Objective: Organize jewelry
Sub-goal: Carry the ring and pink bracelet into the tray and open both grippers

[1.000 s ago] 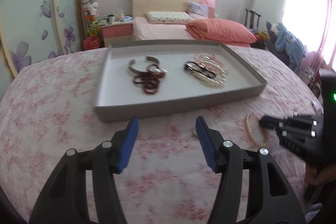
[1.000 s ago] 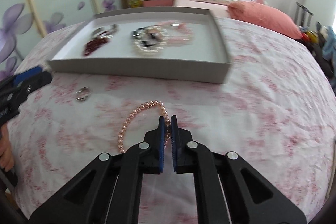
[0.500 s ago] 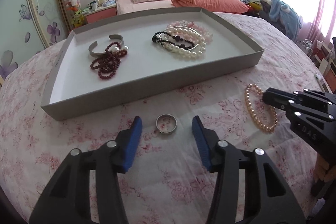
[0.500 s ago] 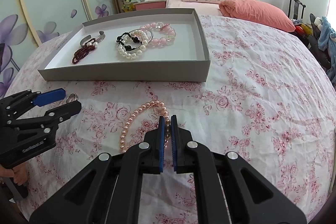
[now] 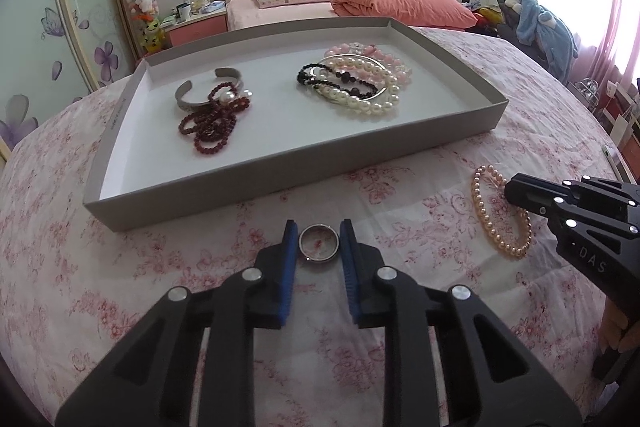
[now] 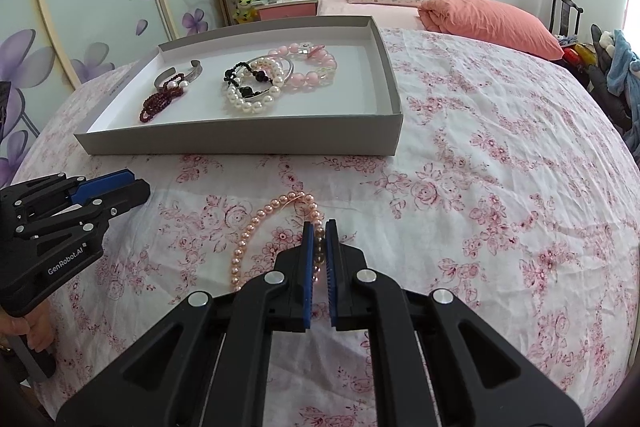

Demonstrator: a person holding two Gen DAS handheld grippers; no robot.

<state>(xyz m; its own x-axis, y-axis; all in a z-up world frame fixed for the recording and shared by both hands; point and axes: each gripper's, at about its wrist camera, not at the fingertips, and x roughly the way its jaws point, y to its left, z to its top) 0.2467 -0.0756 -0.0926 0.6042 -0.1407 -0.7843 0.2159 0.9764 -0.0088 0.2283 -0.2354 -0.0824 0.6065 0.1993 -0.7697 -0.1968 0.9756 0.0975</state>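
A silver metal ring (image 5: 319, 242) is seen only in the left wrist view, lying on the pink floral bedspread (image 5: 420, 219) just in front of the shallow grey cardboard tray (image 5: 280, 163), between the blue pads of the left gripper (image 5: 319, 237). Its jaws have just been closing and now stand right at the ring's sides; firm pressing cannot be confirmed. In the right wrist view the ring is hidden; the left gripper (image 6: 120, 183) is shown from the side at the left edge, held by a hand (image 6: 34, 327). The right gripper (image 6: 319, 233) is clamped on the peach pearl-bead bracelet (image 6: 256, 227), whose beads are seen pinched between the nearly closed blue pads; the rest of the loop lies on the bedspread (image 6: 500, 207). From the left wrist view the same bracelet (image 5: 486, 219) is seen beside the black tip of the right gripper (image 5: 514, 189), the pinch itself being hidden. Inside the tray (image 6: 240, 139) a silver cuff (image 5: 208, 95), dark red beads (image 5: 212, 127), white pearls (image 5: 368, 99), black beads (image 5: 336, 79) and pink beads (image 5: 360, 51) are laid. The pink strand's full loop (image 6: 312, 71) is shown more clearly in the right wrist view.
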